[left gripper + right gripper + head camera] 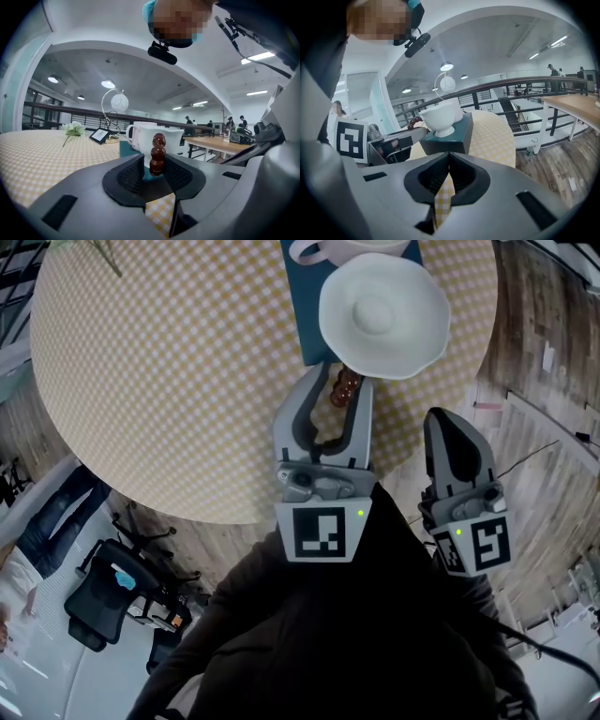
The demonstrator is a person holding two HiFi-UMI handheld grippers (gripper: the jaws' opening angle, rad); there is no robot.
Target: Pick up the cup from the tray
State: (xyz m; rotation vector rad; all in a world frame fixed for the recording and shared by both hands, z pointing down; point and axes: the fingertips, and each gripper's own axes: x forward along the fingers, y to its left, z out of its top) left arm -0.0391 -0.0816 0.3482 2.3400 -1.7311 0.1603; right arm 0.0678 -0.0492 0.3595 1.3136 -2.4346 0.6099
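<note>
At the left of the head view we count one round table under a yellow-and-white checked cloth (141,381). In the left gripper view one small black-framed card (100,135) stands on it, its print too small to read.

At the upper centre of the head view, one dark teal rectangular tray (302,320) carries two cups. A white handled cup (314,249) sits at the top edge. The white scalloped-rim cup (384,315) stands upright on the tray, lower in the frame.

Just below that rim, the left gripper (339,379) has its jaws part-way apart around a glossy brown stack of three beads (345,388). The right pad lies against the beads and a sliver of gap shows at the left pad, so we see no firm hold. We cannot tell whether the beads join the cup.

At the right, off the table's edge, the right gripper (442,418) has its jaws pressed together with nothing between them.

Each gripper carries one black-and-white square marker (322,532), two in all, and these are the only labels we can make out.
</note>
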